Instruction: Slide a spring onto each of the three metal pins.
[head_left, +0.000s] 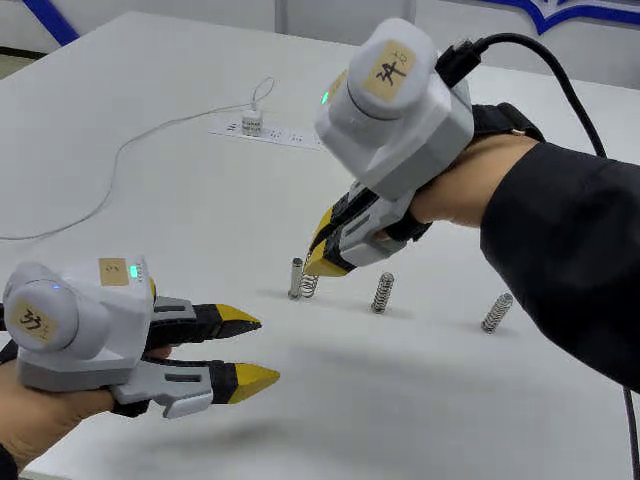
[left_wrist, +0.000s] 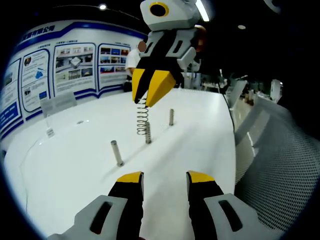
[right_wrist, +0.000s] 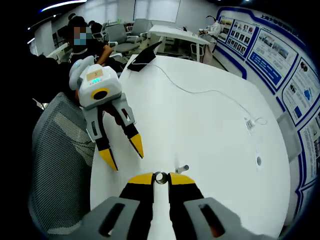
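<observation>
Near edge of the white counter (head_left: 180, 200): your left gripper (head_left: 265, 350), white body with black jaws tipped yellow, hovers with jaws spread wide and nothing between them. It points toward the work and is well apart from it.

Mid-counter: a short grey metal pin (head_left: 296, 278) stands upright, long axis vertical. Just beside it, on the side toward the counter's right edge, is a thin steel coil spring (head_left: 309, 286).

Above them: your right gripper (head_left: 320, 265), same make, has its jaws pinched narrow on the top of that spring. In the left gripper view the spring hangs straight down from the tips, its axis parallel to the pin's and its lower end below the pin's top. In the right gripper view you look down the bore, and the pin sits off to one side of it, not under it.

So the axes are parallel but offset. The right gripper is the nearer one and has the part. Likely need: lift until the coil clears the pin top, shift across, then lower.

Toward the right edge: two more upright coil springs (head_left: 383, 291) (head_left: 497, 312). I cannot tell whether pins run inside them.
</observation>
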